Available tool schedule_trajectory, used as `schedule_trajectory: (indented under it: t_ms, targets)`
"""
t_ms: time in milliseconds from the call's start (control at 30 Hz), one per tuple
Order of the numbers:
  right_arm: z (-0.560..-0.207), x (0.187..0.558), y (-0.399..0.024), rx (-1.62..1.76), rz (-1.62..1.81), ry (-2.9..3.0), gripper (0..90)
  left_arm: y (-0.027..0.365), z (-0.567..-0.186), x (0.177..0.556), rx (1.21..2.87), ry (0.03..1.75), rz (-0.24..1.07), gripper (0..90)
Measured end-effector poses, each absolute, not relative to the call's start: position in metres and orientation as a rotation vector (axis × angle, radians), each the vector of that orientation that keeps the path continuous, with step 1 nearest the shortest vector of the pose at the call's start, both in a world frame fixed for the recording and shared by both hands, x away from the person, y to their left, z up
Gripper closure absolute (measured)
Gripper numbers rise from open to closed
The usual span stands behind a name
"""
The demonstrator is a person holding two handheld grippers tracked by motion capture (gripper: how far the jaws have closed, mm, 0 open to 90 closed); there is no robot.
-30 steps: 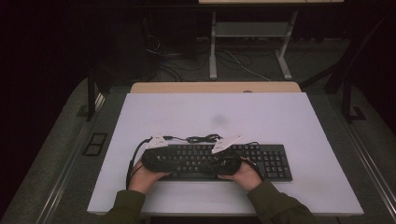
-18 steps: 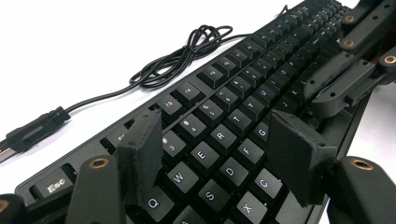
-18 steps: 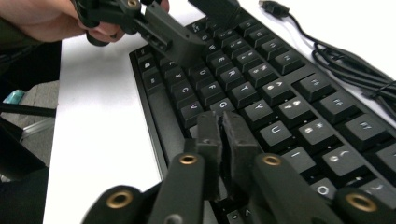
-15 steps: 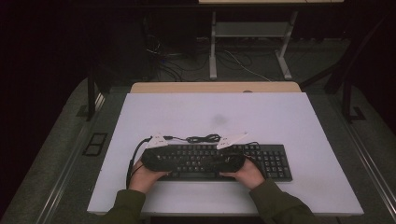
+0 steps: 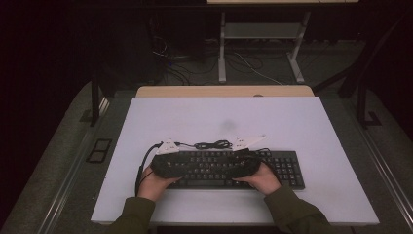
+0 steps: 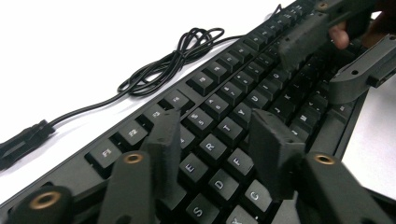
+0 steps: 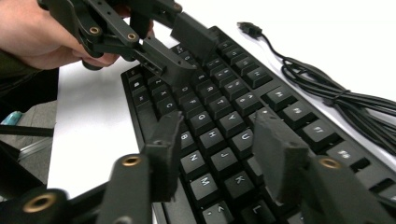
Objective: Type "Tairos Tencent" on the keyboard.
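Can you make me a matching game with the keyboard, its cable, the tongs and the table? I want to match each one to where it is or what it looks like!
Things:
1. keyboard
2. cable
3. left tongs
4. table

Descriptions:
A. white and flat
B. coiled behind the keyboard
C. open above the letter keys
D. black, lying near the table's front edge

Pairs: 1-D, 2-B, 3-C, 4-A

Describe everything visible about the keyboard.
The keyboard is black, full-size, seemingly plastic, with white-lettered keys and a number pad. It lies flat near the white table's front edge. Its black cable is bundled behind it, plug loose. The left gripper and right gripper hover over its keys, fingers apart.
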State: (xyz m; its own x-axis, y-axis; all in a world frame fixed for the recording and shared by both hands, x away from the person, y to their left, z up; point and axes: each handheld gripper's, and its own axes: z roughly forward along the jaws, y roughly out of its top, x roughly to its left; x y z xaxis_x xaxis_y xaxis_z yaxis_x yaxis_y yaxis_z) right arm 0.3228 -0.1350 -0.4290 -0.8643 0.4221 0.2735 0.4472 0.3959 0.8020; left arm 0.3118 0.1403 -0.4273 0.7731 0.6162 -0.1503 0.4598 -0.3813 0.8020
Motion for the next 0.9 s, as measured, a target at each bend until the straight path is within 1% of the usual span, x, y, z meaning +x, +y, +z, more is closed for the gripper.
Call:
schedule_trajectory:
  t_ms: [200,500,567,900]
  targets:
    - [-0.429,0.325,-0.140,-0.845,-1.523,-2.607,39.4,0.134,-0.426,0.313,2.053,0.784,0.194,69.6]
    - [-0.428,0.329,-0.149,-0.896,-1.544,-2.614,30.4,0.125,-0.425,0.315,2.065,0.747,0.171,86.8]
    - [-0.428,0.329,-0.151,-0.903,-1.550,-2.617,29.2,0.123,-0.426,0.316,2.067,0.746,0.167,89.1]
    - [-0.431,0.332,-0.155,-0.920,-1.547,-2.631,24.6,0.114,-0.432,0.320,2.113,0.751,0.159,89.2]
